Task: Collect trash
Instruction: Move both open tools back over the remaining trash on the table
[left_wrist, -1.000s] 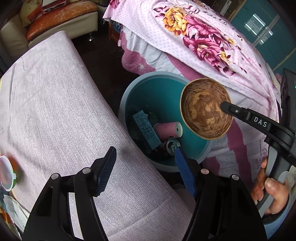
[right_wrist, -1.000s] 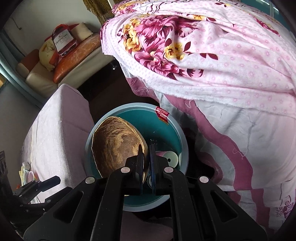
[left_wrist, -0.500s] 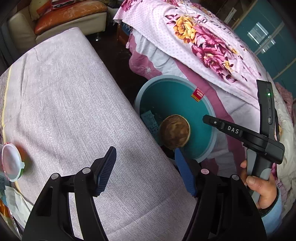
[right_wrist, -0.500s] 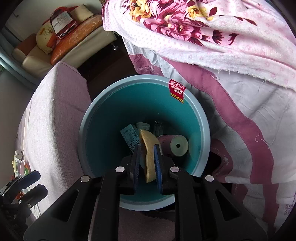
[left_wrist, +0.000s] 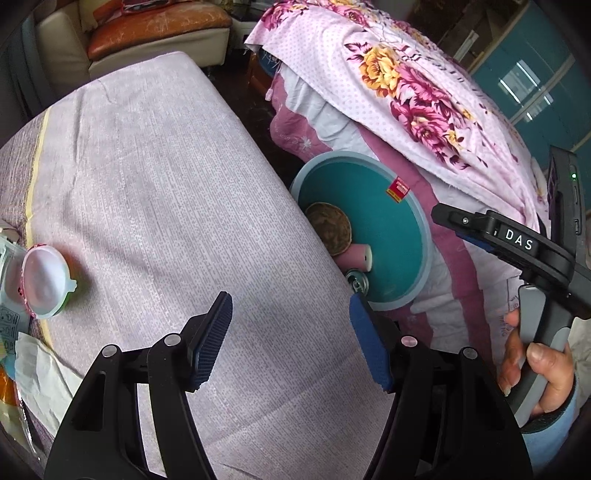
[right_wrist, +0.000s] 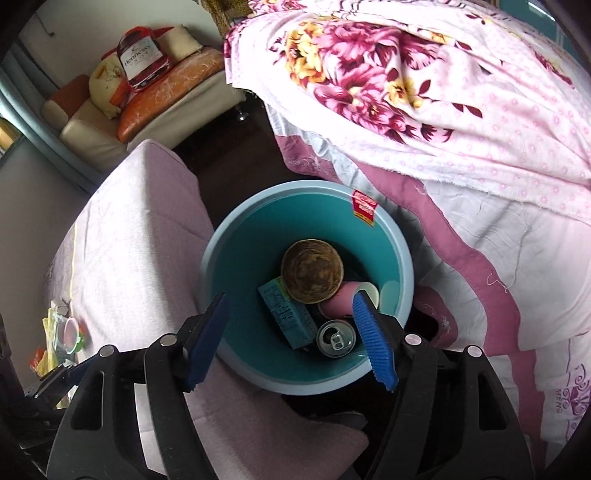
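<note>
Trash is lying inside the teal bin (right_wrist: 236, 258), which is standing on the dark floor between the table with the lilac tablecloth (left_wrist: 147, 184) on the left and the floral bedding (right_wrist: 424, 92) on the right. In the right wrist view, from left to right, the bin is holding a teal carton (right_wrist: 286, 314), a soiled brown paper bowl (right_wrist: 312, 271) resting on the carton and on a pink paper cup (right_wrist: 341, 301), and a drink can (right_wrist: 336, 339) standing at the near side.

On the tablecloth, at the far left, a small white plastic cup (left_wrist: 44, 282) is lying on its side near some wrappers (left_wrist: 11, 332).

The left gripper (left_wrist: 291, 338) is hovering over the near part of the tablecloth, its jaws spread wide and gripping nothing. The right gripper (right_wrist: 291, 339) is hanging above the near rim of the bin, its jaws likewise spread wide and empty. In the left wrist view, the person's right hand (left_wrist: 535, 373) is gripping the handle of that tool at the far right.
</note>
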